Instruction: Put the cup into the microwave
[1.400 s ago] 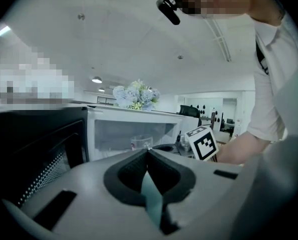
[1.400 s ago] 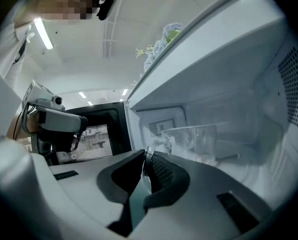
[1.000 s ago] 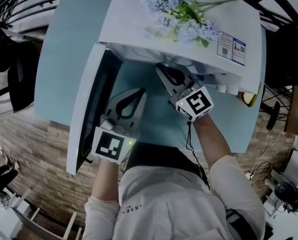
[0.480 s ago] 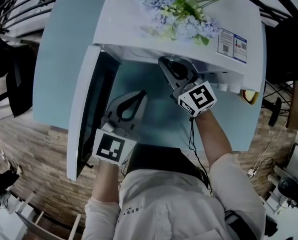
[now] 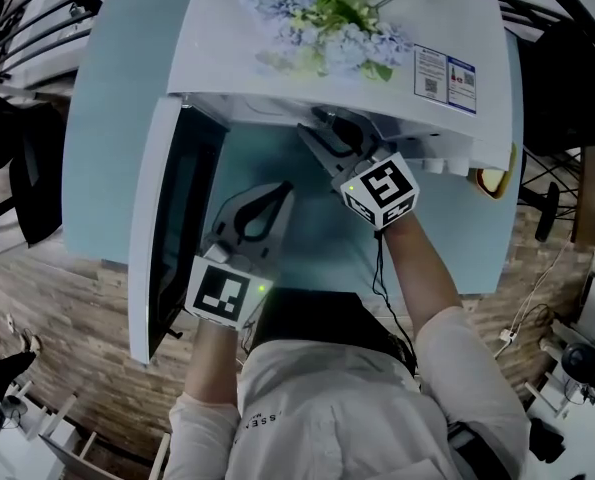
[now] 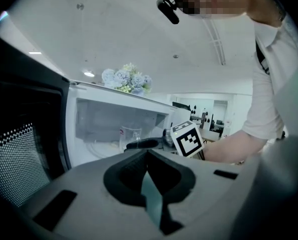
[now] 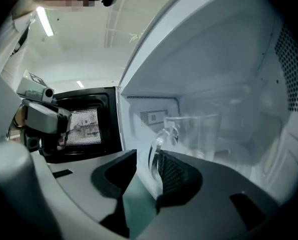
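Left gripper [image 6: 147,154]: jaws together, empty, parked in front of the open dark-glass door [image 5: 174,230]. Right gripper [image 7: 145,160]: reaches into the cavity of the white microwave [image 5: 217,53], jaws opening. The handle of the clear glass cup [image 7: 209,132] sits between them, close against the pad at the view's right (no squeeze left, by the look of it). The cup stands upright on the cavity floor.

Step, as I read it: release, placement nearly done. Next: pull the right gripper straight back so neither pad hooks the handle and tips the cup. The door can follow.

Writing: white sticker [image 5: 445,71] on the microwave top, 1 QR code plus colour blocks, text too small to read. Label [image 7: 154,117] on a cavity wall, also illegible. Small red mark on the cup, unreadable.
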Tool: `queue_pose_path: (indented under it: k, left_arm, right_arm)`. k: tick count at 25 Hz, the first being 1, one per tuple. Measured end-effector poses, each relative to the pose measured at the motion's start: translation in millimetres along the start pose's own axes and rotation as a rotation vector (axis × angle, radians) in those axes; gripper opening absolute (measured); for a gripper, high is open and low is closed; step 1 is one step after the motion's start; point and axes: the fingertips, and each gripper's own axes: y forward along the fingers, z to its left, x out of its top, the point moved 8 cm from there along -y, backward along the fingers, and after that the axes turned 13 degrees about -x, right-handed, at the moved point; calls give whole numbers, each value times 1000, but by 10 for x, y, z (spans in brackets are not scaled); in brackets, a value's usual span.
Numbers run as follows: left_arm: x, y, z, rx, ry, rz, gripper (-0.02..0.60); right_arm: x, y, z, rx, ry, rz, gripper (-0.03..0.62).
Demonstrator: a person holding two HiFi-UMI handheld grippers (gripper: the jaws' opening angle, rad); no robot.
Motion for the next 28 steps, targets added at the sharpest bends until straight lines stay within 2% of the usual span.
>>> queue_pose_path:
  k: [3,9,13,16,20,25,28]
  left_arm:
    - [-15,9,-33,-2,-2,5,2]
    - [65,-1,-127,2,6,-9,2]
    - [144,-30,-211,11,21,-23,2]
    - [184,-62,-288,22,29,-33,2]
    - [257,-137,-412,31,47,-45,2]
    - [431,-275,-542,43,60,-80,2]
    - [495,-371,-592,46,121,-93,2]
  right_arm:
    - [-1,-65,-13,-12,2,3,140]
    - [-12,-315,-43,-81,-12,21,140]
    - [93,-561,-75,-149,48,-8,139]
    - [211,-764,-34,-151,96,-36,138]
    - [353,-992,118,-125,95,-49,137]
    - [623,-1276,256,-117,117,-99,58]
    - [784,-1465,325,-132,122,-131,29]
